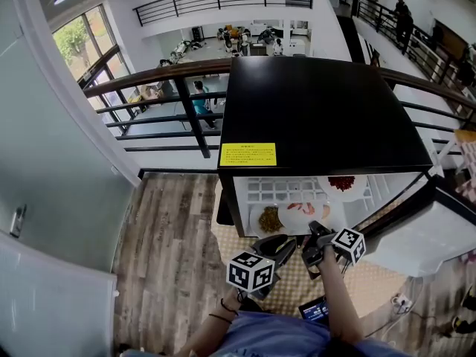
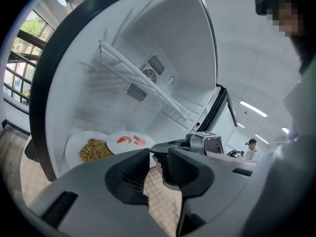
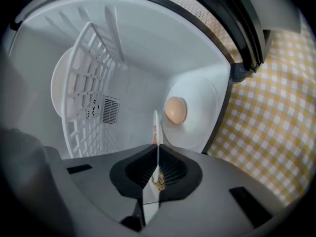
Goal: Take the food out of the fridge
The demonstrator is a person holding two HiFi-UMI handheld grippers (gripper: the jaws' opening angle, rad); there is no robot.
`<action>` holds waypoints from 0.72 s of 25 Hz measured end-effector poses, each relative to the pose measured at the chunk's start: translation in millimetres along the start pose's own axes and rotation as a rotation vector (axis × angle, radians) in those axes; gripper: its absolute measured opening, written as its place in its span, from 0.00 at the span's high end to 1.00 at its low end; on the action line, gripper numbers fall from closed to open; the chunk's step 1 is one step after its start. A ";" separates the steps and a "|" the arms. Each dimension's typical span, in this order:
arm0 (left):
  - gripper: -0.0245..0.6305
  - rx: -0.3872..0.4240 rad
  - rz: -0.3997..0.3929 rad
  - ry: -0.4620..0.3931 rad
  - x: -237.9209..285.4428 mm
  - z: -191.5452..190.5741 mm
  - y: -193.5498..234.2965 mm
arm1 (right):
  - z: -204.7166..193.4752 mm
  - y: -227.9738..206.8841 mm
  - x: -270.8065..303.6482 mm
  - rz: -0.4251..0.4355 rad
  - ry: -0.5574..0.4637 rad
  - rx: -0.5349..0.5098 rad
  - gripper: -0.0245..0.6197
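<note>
- Standing open, the fridge (image 1: 320, 110) has its door (image 1: 424, 236) swung out to the right, so the way in is already made
- No food is out yet: every dish in view sits inside the cabinet
- On the fridge floor the plate of grainy food (image 2: 74, 144) and the shrimp plate (image 2: 116, 143) lie side by side, edges overlapping or touching
- A plate of red food (image 1: 342, 184) sits higher up by the wire shelf (image 1: 279, 190), and an egg (image 3: 175, 110) rests on its own white dish (image 3: 202, 98) near the door side
- The right gripper (image 3: 157, 154) has its jaws pressed together on a thin white rim (image 3: 156, 125) seen edge-on; judging by the head view, that is the shrimp plate's near edge
- The left gripper (image 2: 159, 157) hangs just outside the opening, jaws partly apart and holding nothing, with only the checked cloth (image 3: 266, 127) showing through the gap
- I judge this the very start: one plate is gripped but not lifted clear, and the drawing out of it, then of the other three dishes, all remains
</note>
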State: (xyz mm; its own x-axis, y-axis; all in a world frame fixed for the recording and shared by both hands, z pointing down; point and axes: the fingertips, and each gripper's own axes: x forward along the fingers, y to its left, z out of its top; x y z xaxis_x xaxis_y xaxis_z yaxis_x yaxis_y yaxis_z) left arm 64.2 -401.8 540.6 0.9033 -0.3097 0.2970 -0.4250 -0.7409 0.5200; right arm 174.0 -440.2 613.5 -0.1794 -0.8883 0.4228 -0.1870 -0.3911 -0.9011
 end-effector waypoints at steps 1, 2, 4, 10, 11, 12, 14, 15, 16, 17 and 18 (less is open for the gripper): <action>0.78 0.000 -0.004 0.014 1.3 -4.2 -1.4 | -2.2 -0.1 -3.3 0.003 0.004 0.004 0.93; 0.77 0.002 -0.007 0.028 2.4 -8.2 -2.5 | -3.9 0.2 -6.6 0.010 0.007 0.012 0.93; 0.75 0.002 -0.009 0.050 3.8 -14.5 -3.8 | -5.9 2.3 -12.3 0.037 0.010 0.045 0.93; 0.70 -0.039 0.006 0.042 1.5 -18.4 -2.1 | -11.8 20.2 -35.0 0.130 0.043 0.077 0.93; 0.70 -0.048 0.008 0.037 0.6 -18.4 -1.8 | -12.9 24.4 -39.8 0.145 0.050 0.072 0.93; 0.69 -0.057 0.009 0.031 -0.4 -18.6 -1.8 | -14.0 29.0 -44.8 0.160 0.058 0.066 0.93; 0.66 -0.078 0.007 0.019 -2.7 -18.7 -2.9 | -16.1 38.4 -55.0 0.190 0.074 0.056 0.93; 0.65 -0.088 0.002 0.009 -4.0 -18.1 -4.4 | -17.4 42.3 -60.0 0.202 0.082 0.055 0.93; 0.64 -0.097 -0.006 -0.006 -5.4 -16.5 -6.5 | -19.0 45.3 -64.6 0.212 0.093 0.055 0.93; 0.63 -0.106 -0.017 -0.026 -6.9 -13.7 -9.2 | -21.0 47.5 -69.1 0.220 0.104 0.055 0.93; 0.62 -0.118 -0.028 -0.052 -8.4 -9.9 -12.3 | -23.1 49.2 -73.6 0.226 0.117 0.054 0.93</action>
State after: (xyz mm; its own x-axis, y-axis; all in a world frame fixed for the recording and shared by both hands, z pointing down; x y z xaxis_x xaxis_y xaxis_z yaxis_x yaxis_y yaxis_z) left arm 61.3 -384.1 539.6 0.9155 -0.3226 0.2405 -0.4006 -0.6756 0.6189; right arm 155.7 -388.5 540.3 -0.3215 -0.9221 0.2152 -0.0783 -0.2006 -0.9765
